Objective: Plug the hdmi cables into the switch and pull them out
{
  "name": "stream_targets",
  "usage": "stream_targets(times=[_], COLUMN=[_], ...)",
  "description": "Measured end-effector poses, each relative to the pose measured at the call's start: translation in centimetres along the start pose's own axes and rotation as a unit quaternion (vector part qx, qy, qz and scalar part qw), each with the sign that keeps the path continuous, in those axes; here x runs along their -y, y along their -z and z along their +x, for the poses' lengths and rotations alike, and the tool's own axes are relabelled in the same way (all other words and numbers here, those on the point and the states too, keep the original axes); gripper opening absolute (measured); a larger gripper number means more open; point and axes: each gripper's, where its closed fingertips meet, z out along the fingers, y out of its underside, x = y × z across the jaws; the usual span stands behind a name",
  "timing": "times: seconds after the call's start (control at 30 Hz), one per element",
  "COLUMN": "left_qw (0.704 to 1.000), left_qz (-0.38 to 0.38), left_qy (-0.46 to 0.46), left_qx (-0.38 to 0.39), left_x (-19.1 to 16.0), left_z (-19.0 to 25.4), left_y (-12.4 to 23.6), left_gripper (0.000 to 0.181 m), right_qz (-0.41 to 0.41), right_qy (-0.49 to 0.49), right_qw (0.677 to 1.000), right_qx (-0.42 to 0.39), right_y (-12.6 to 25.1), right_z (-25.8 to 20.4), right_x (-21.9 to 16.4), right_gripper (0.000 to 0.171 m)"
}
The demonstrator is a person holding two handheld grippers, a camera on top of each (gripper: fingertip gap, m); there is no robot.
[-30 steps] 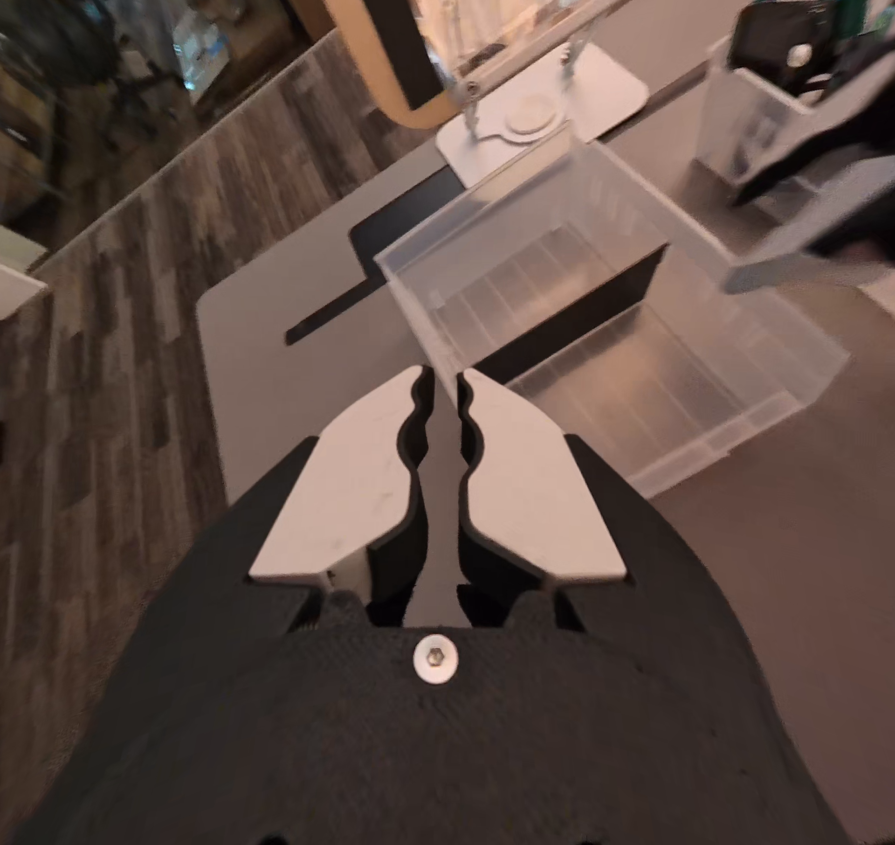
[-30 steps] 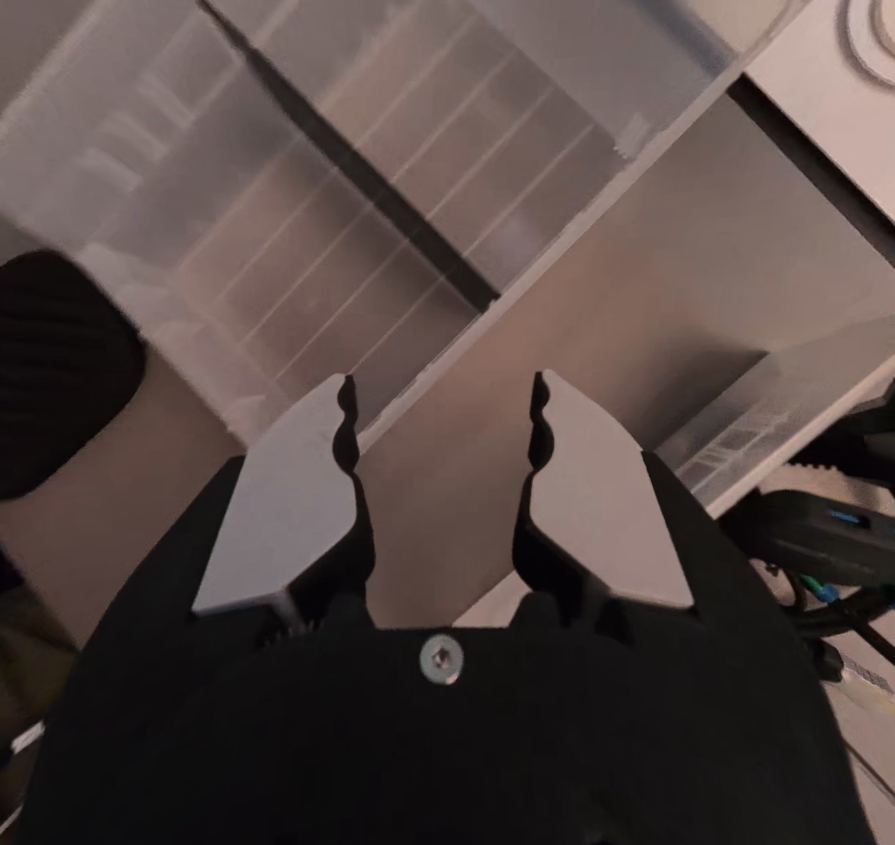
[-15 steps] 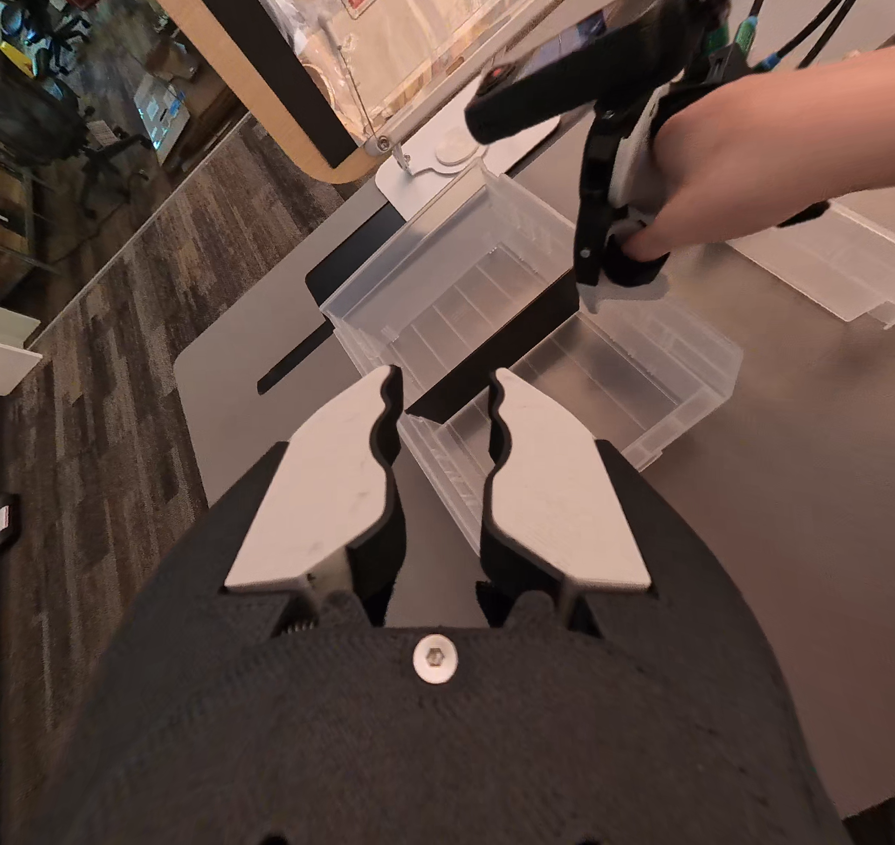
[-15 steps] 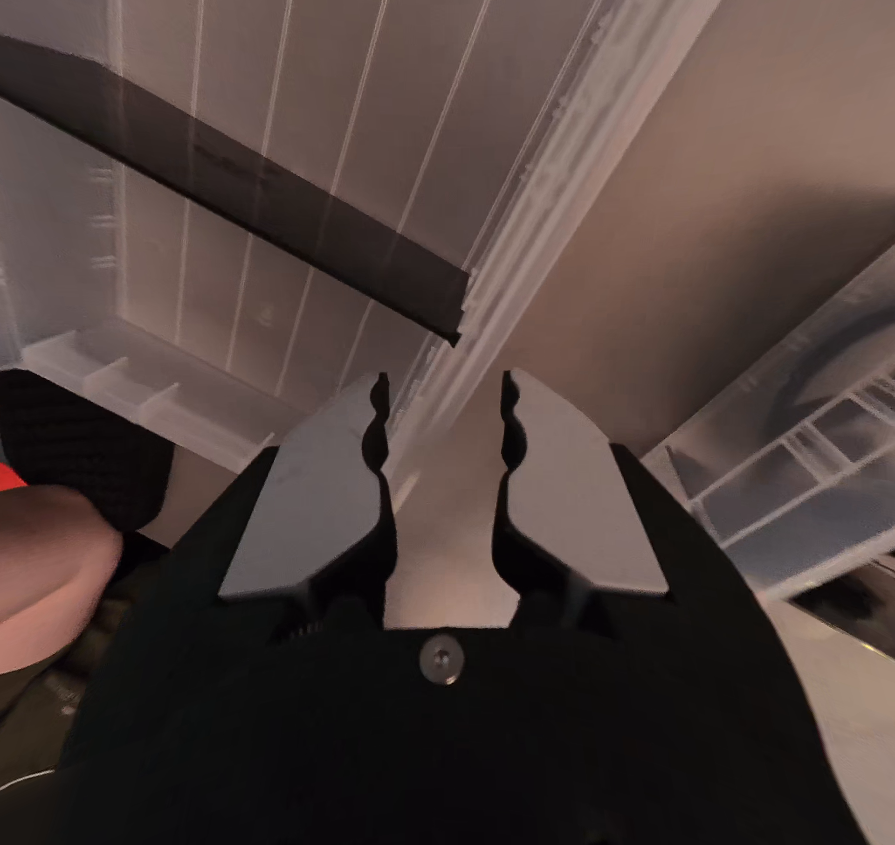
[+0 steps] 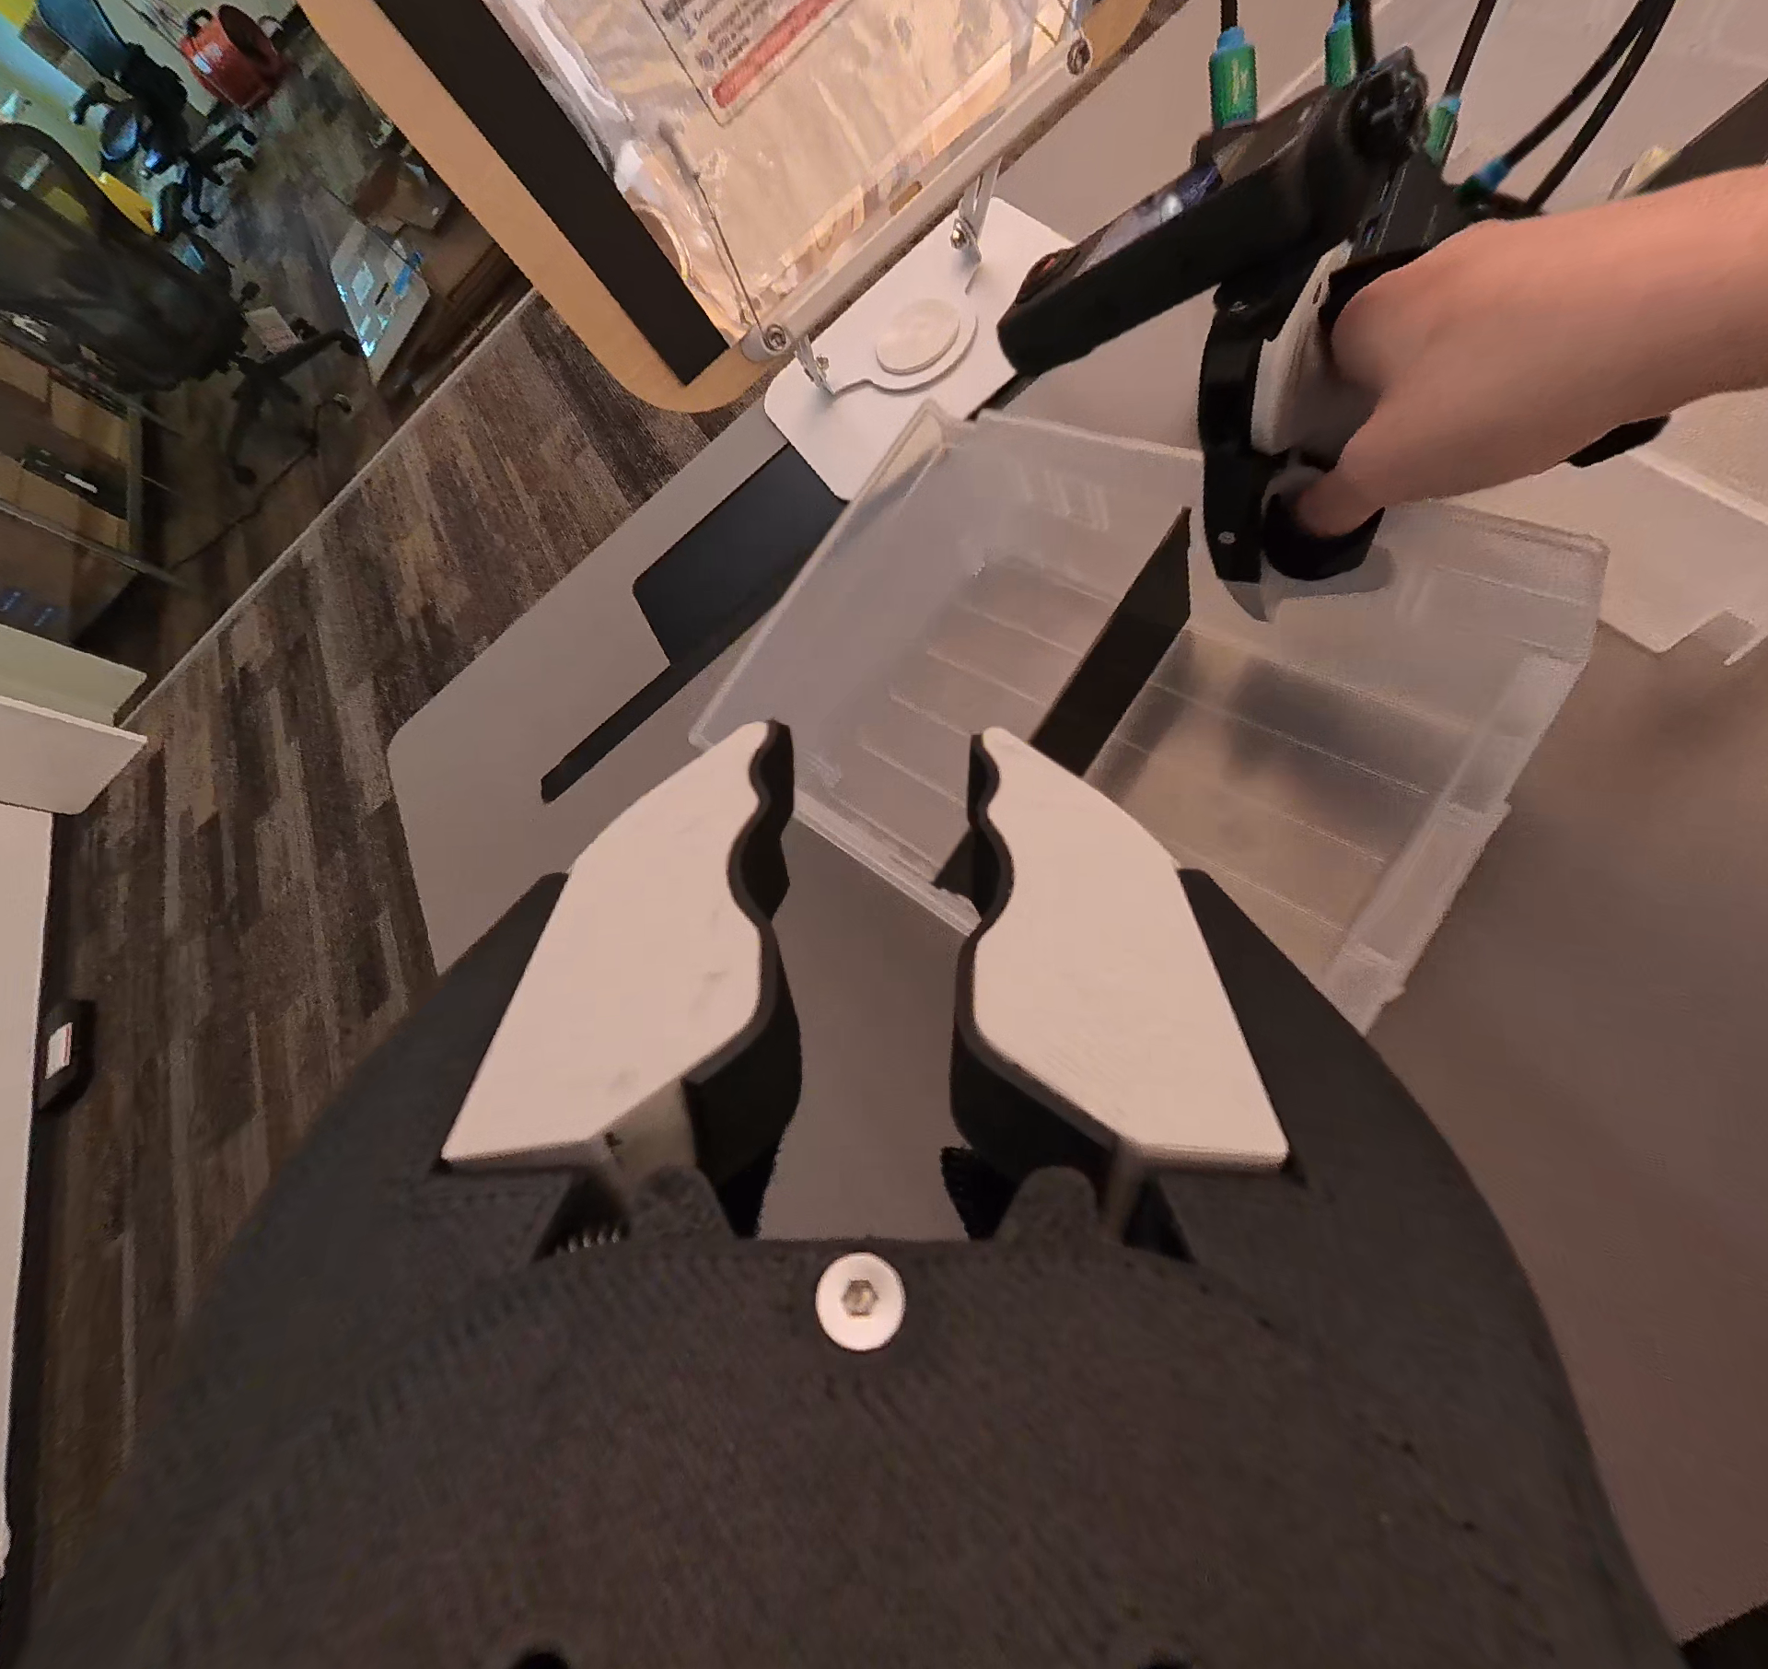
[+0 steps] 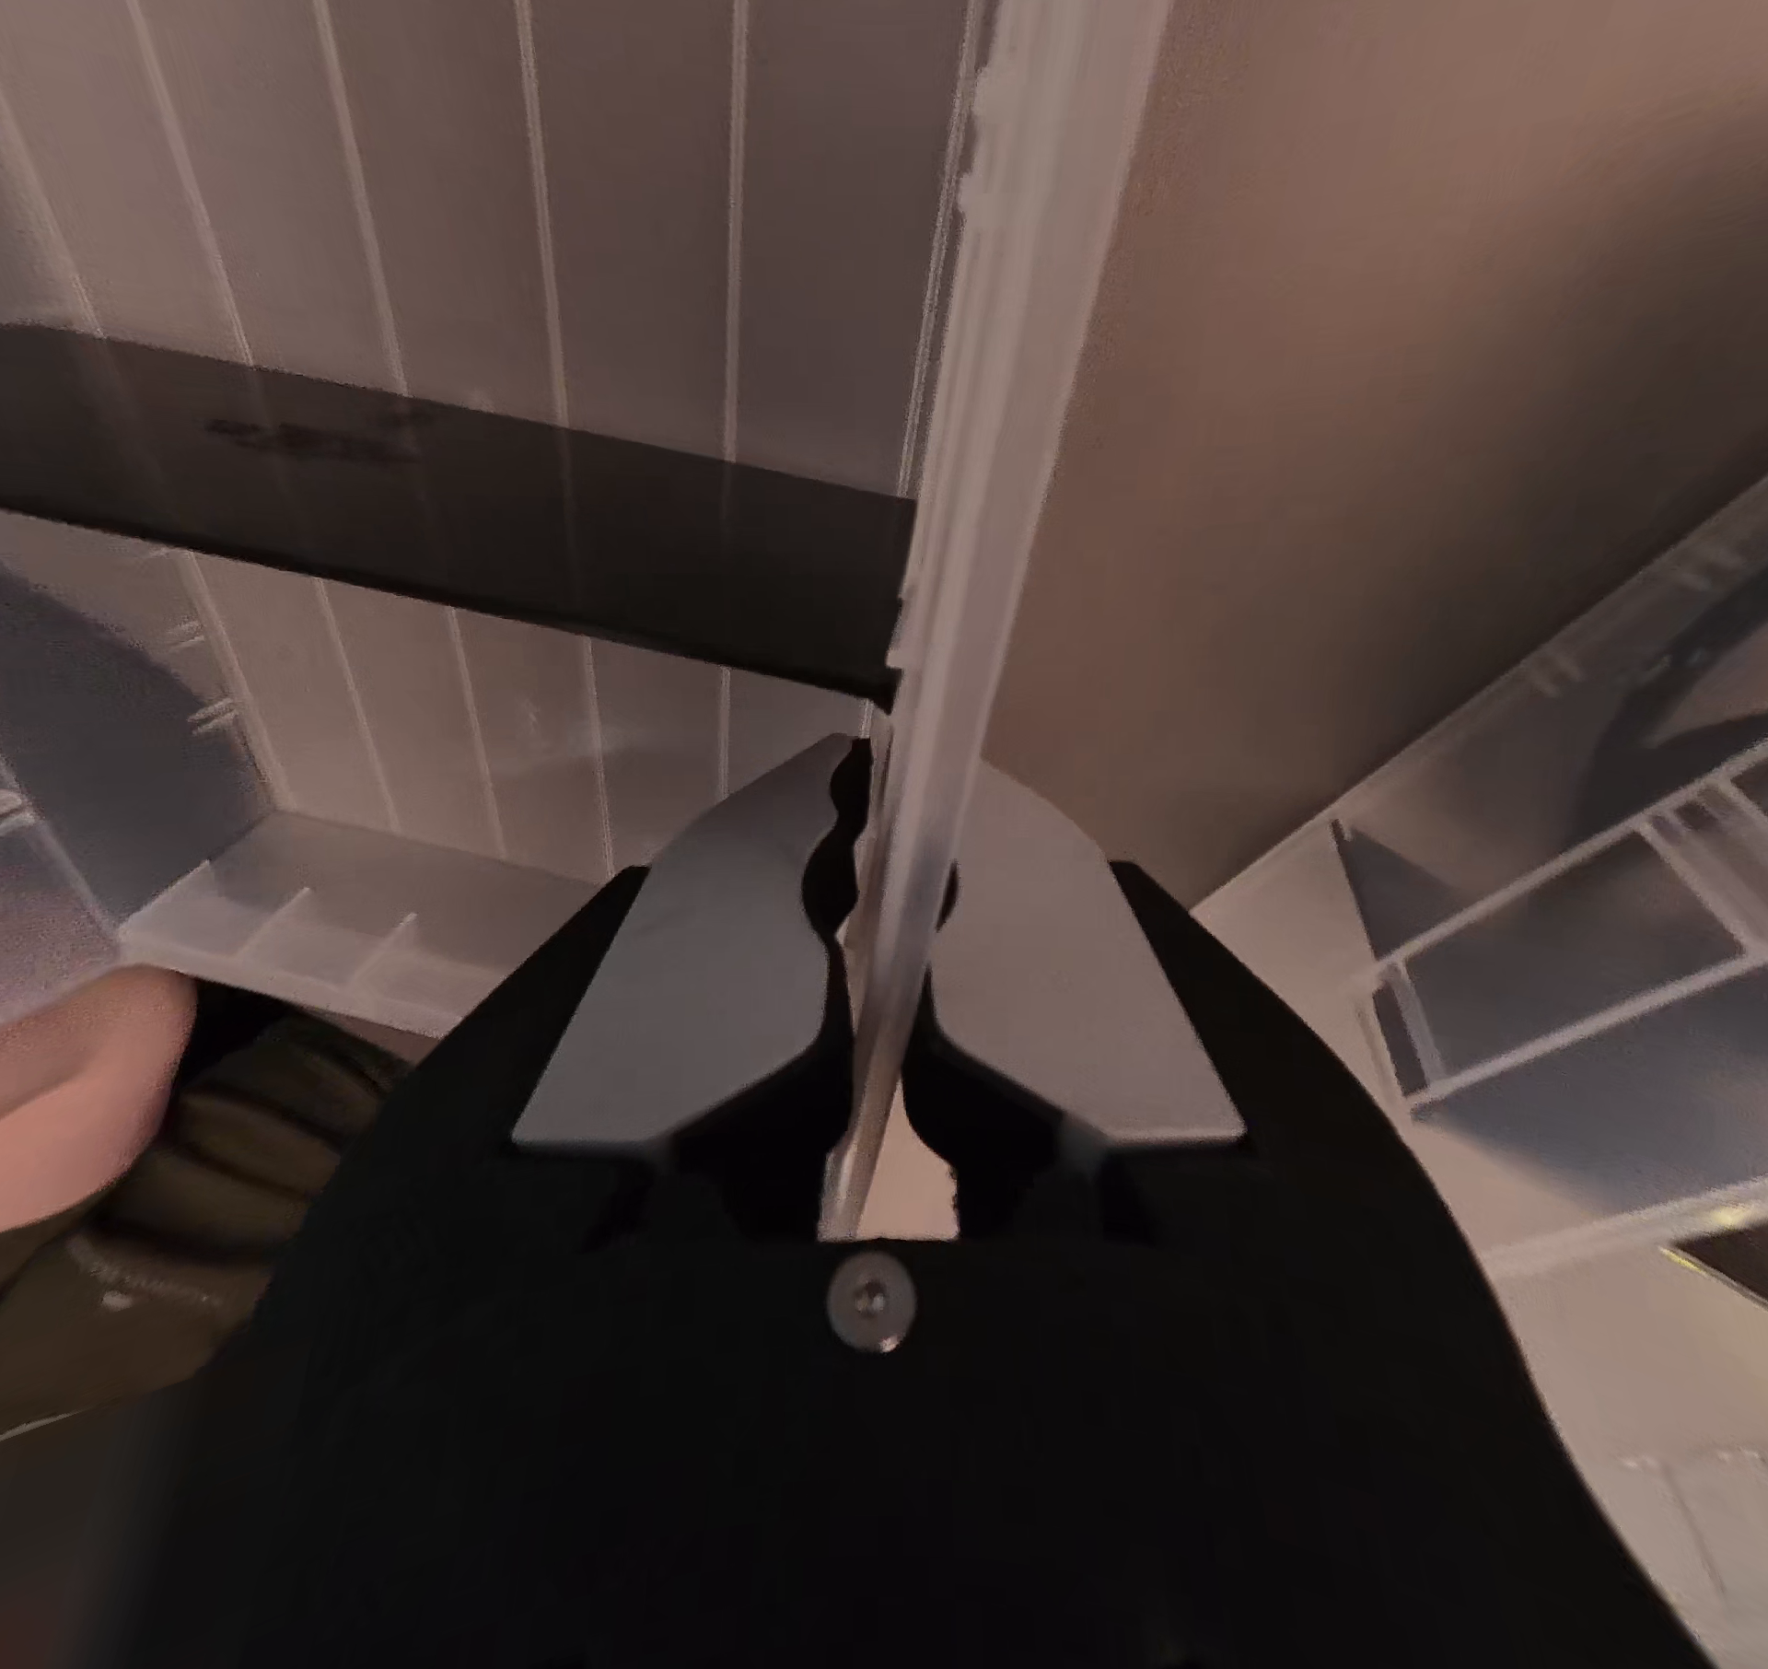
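Note:
Several black HDMI cables with green plugs [image 5: 1234,78] hang at the top right of the left wrist view, running into a dark box [image 5: 1416,197] that is mostly hidden behind my right gripper. A clear plastic bin [image 5: 1454,819] with a black divider [image 5: 1119,666] stands on the grey table. My left gripper [image 5: 880,762] is open and empty, just short of the bin's near wall. My right gripper [image 5: 1253,590], held by a hand, is at the bin's far wall. In the right wrist view my right gripper [image 6: 899,781] is shut on that clear wall [image 6: 1005,379] next to the divider's end [image 6: 478,551].
A wood-framed panel [image 5: 670,216] on a white base plate [image 5: 918,350] stands behind the bin. A second clear container [image 6: 1531,953] lies to the right of it. The table's left edge [image 5: 411,810] drops to a carpeted floor. Bare grey table [image 5: 1579,1240] lies at the right.
My left gripper has opened wider and come near the bin's near wall. My right gripper has come down onto the bin's far wall and shut on it.

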Motion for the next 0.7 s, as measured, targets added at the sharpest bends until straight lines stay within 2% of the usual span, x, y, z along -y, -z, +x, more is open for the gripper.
stream_targets(times=[0.03,0.17,0.27,0.37,0.4,0.43,0.47,0.5,0.57,0.63,0.7], left_qw=[1.0,0.998,0.985,0.926,0.903,0.889,0.883,0.878,0.876,0.89,0.914], left_qz=[0.007,0.056,0.163,0.325,0.375,0.411,0.431,0.444,0.445,0.415,0.356], left_qy=[0.0,0.005,0.033,0.107,0.13,0.149,0.163,0.174,0.182,0.183,0.193], left_qx=[0.002,0.013,0.055,0.162,0.163,0.137,0.094,0.048,-0.029,-0.046,-0.034], left_x=[0.3,1.9,4.8,7.0,7.2,7.3,7.4,7.5,7.7,7.6,7.3], left_z=[0.1,0.6,-0.3,-3.7,-4.1,-3.9,-3.4,-2.9,-1.9,-2.1,-2.8], left_y=[0.3,2.5,6.1,12.5,14.4,15.8,16.5,16.9,16.5,14.2,9.9], left_gripper=[0.036,0.037,0.029,0.024,0.023,0.031,0.048,0.057,0.06,0.072,0.081], right_qz=[-0.007,-0.03,-0.022,0.02,0.039,0.057,0.076,0.097,0.136,0.173,0.218], right_qy=[0.004,0.036,0.059,0.062,0.058,0.052,0.044,0.034,0.01,-0.018,-0.067], right_qw=[1.0,0.999,0.998,0.997,0.997,0.996,0.995,0.994,0.99,0.985,0.974], right_qx=[0.006,0.02,0.018,0.03,0.033,0.036,0.037,0.035,0.027,0.018,0.011], right_y=[0.3,1.8,4.8,9.9,11.9,14.0,16.1,18.2,22.2,25.7,28.3], right_z=[-0.1,-1.0,-1.8,-1.8,-1.4,-0.7,0.2,1.3,4.2,7.7,11.7], right_x=[-0.4,-1.5,-1.5,-1.1,-1.2,-1.5,-1.9,-2.5,-4.3,-6.7,-9.1], right_gripper=[0.005,0.004,0.004,0.004,0.004,0.004,0.004,0.004,0.004,0.004,0.004])
